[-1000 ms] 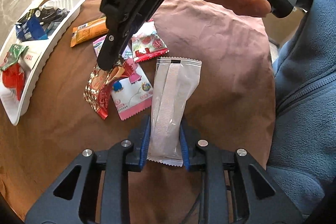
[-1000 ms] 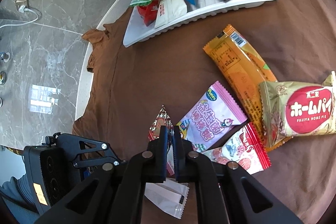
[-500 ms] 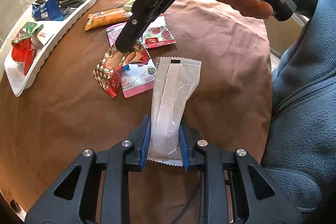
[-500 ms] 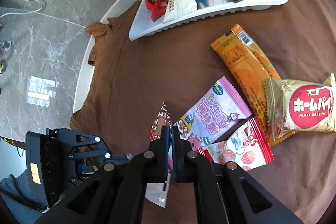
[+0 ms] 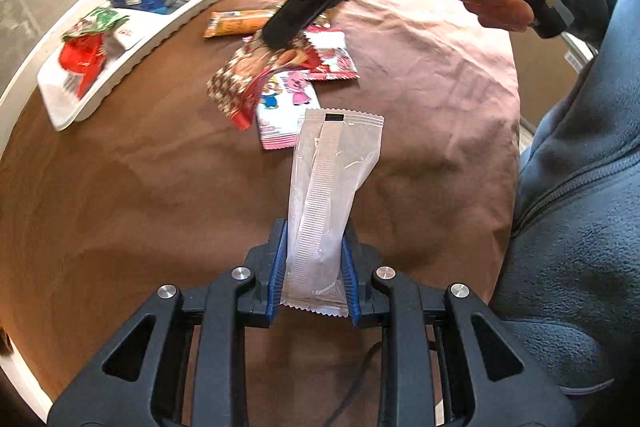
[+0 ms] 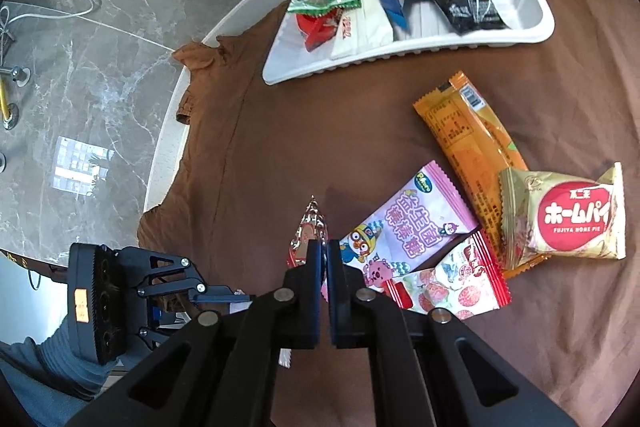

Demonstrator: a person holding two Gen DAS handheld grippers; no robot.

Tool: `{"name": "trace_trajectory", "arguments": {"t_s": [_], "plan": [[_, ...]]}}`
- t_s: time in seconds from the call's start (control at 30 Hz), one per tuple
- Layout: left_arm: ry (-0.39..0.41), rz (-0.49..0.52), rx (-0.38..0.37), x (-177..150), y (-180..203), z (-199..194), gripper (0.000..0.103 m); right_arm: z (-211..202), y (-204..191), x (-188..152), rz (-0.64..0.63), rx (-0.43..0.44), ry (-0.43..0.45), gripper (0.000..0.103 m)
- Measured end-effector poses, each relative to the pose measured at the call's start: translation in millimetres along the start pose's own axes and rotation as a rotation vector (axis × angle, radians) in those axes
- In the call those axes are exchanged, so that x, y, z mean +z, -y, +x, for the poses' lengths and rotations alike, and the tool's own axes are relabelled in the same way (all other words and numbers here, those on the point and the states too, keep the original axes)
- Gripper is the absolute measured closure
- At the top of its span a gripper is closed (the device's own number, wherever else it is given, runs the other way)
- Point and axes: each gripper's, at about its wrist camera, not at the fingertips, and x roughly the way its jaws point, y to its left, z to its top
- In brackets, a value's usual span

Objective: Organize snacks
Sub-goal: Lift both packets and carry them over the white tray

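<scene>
My left gripper [image 5: 314,267] is shut on a long white sachet [image 5: 334,183] and holds it above the brown cloth. My right gripper [image 6: 325,255] is shut on a red and gold checkered snack packet [image 6: 310,227], lifted off the cloth; it shows in the left wrist view [image 5: 248,79] hanging from the right gripper [image 5: 276,39]. A white tray [image 6: 536,27] with several snack packets stands at the back; it also shows in the left wrist view [image 5: 76,111].
On the cloth lie a pink cartoon packet [image 6: 404,231], a red strawberry packet [image 6: 452,279], an orange bar [image 6: 472,139] and a gold Home Pie packet [image 6: 568,219]. The round table's white edge [image 6: 168,123] runs along the left. The person's blue sleeve [image 5: 580,187] is at right.
Both grippers have risen and moved away from the loose packets. The right gripper carries the checkered packet higher above the cloth. The left gripper keeps its hold on the white sachet.
</scene>
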Motion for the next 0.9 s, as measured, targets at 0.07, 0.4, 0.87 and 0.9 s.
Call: {"name": "trace_trajectory", "arguments": {"t_s": [0.07, 0.4, 0.87, 0.9], "plan": [[0.021, -0.037, 0.003, -1.5, -5.2, -6.4, 0.080, -6.2, -0.6, 1.2, 0.004, 0.006, 0.010, 0.099], [0.147, -0.201, 0.063, 9.2, -50.7, -46.9, 0.080, -58.8, 0.6, 26.2, 0.008, 0.016, 0.117, 0.099], [0.291, -0.355, 0.188, 89.6, -143.5, -77.8, 0.080, -123.5, -0.9, 108.8, -0.028, 0.002, 0.291, 0.099], [0.297, -0.362, 0.187, 96.6, -149.9, -74.8, 0.080, -123.2, 1.1, 115.2, -0.026, 0.001, 0.296, 0.099]]}}
